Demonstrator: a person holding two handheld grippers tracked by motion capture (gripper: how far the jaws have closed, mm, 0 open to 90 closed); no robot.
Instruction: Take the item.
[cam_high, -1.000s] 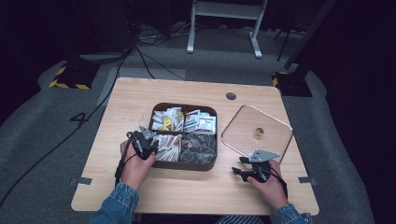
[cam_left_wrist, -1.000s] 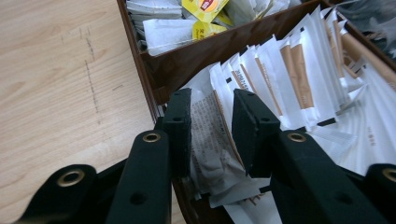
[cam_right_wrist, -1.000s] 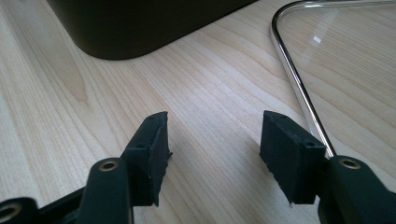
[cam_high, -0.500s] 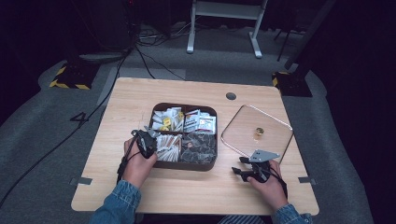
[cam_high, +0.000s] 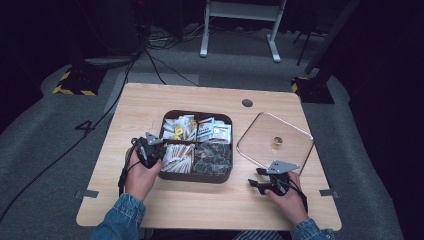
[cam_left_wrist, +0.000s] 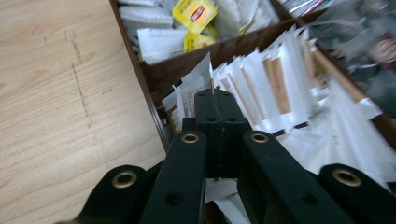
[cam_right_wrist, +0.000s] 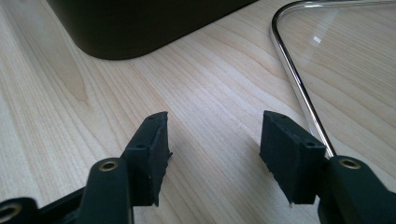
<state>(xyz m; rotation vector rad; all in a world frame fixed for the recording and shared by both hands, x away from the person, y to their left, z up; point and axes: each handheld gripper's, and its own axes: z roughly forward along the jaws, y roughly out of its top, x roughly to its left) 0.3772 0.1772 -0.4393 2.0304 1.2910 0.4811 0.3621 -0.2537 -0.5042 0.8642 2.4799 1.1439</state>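
One dark brown tray (cam_high: 197, 177) with four compartments is seen at the middle of the table (cam_high: 150, 107). Tea bags and white packets are held in the two far compartments, white paper-wrapped sticks (cam_left_wrist: 275, 84) in the near left one, and dark packets in the near right one; the contents are too many and too piled to be counted. One clear glass lid (cam_high: 295, 130) with a gold knob (cam_high: 276, 143) is laid flat on the table just right of the tray.

Two grippers are held, one per hand. The left gripper (cam_high: 150, 149) is tilted over the tray's near left compartment; its jaws have just been closing and are pressed together on a thin wooden tip of one stick (cam_left_wrist: 212, 85). The right gripper (cam_high: 262, 179) is held low over the table near the lid's near edge, its jaws parted with bare wood between them.
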